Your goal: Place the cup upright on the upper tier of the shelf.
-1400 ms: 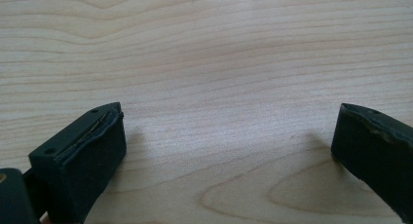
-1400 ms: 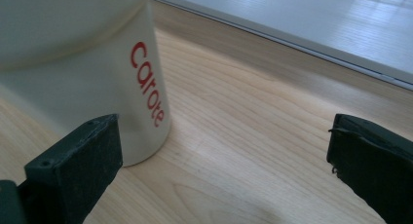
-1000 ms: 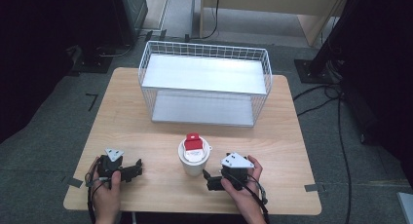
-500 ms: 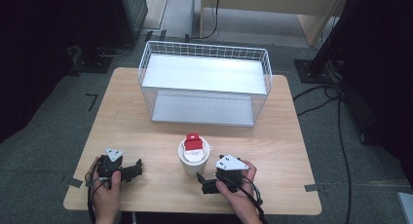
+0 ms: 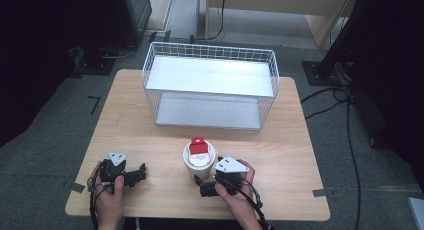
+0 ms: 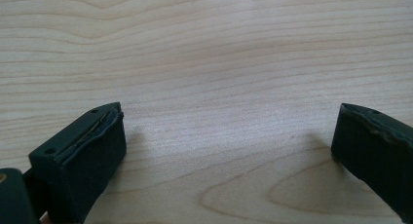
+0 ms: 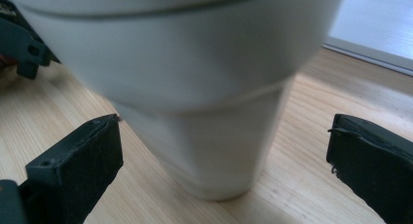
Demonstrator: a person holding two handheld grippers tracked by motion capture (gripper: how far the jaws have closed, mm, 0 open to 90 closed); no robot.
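Cup [image 5: 198,162], white, red piece on its lid, stands upright on the bench [image 5: 150,135] near the front edge, before the wire basket [image 5: 210,85]. Your right claw [image 7: 224,151] gapes wide, jaws either side of the cup's base, not touching. Your left claw [image 6: 229,136] rests open over bare wood, well apart.

Bright, even light falls from overhead on the pale wooden table [image 5: 300,140], while the floor to far left and right sinks into near-black. Glare whitens the upper shelf of the white wire basket [image 5: 210,75]. In the right gripper view the white tapered paper cup [image 7: 195,97] is smeared soft (too close to focus), its rim blurred. The left gripper view shows crisp wood grain and soft shadows beside the black jaws.
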